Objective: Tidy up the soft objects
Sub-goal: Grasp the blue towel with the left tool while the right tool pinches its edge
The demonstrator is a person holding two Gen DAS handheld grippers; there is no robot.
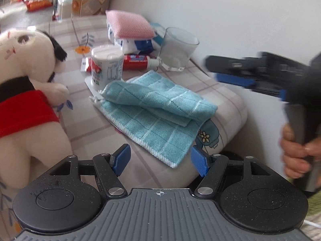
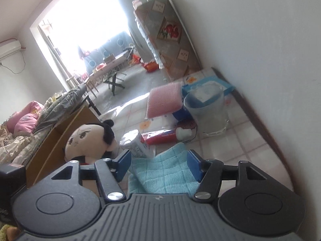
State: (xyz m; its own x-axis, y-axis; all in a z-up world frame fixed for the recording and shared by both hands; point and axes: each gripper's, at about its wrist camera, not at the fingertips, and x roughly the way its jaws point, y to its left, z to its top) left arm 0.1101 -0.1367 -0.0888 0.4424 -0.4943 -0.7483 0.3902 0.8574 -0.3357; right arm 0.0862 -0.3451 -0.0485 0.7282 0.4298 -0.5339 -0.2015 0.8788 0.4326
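While both grippers hang over a bed-like surface covered by a checked pink sheet [image 1: 96, 132], the soft things on it can be counted: one teal cloth [image 1: 154, 110], one plush doll [image 1: 28, 84] and one pink sponge [image 1: 130, 26]. Among them stand one white tub [image 1: 106, 66], one red tube [image 1: 138, 61] lying on its side and one clear glass [image 1: 176, 49]. The cloth sits at the centre of the left wrist view, folded over itself, its long axis running from the tub at upper left down to the lower right, where a corner droops over the edge of the surface. The doll fills the left edge of that frame, upright in a red garment, its head at upper left. The sponge rests on a blue-and-white packet [image 1: 132, 44] at upper centre, just left of the glass. The left gripper [image 1: 159, 158] has its blue fingers spread wide, the drooping corner of the cloth between them and nothing gripped. The right gripper [image 2: 158, 165] likewise has its jaws apart, with the cloth [image 2: 164, 172] lying under and between the pads; in the left wrist view it appears blurred at the right edge, held by a hand [image 1: 299, 154] at the lower right.
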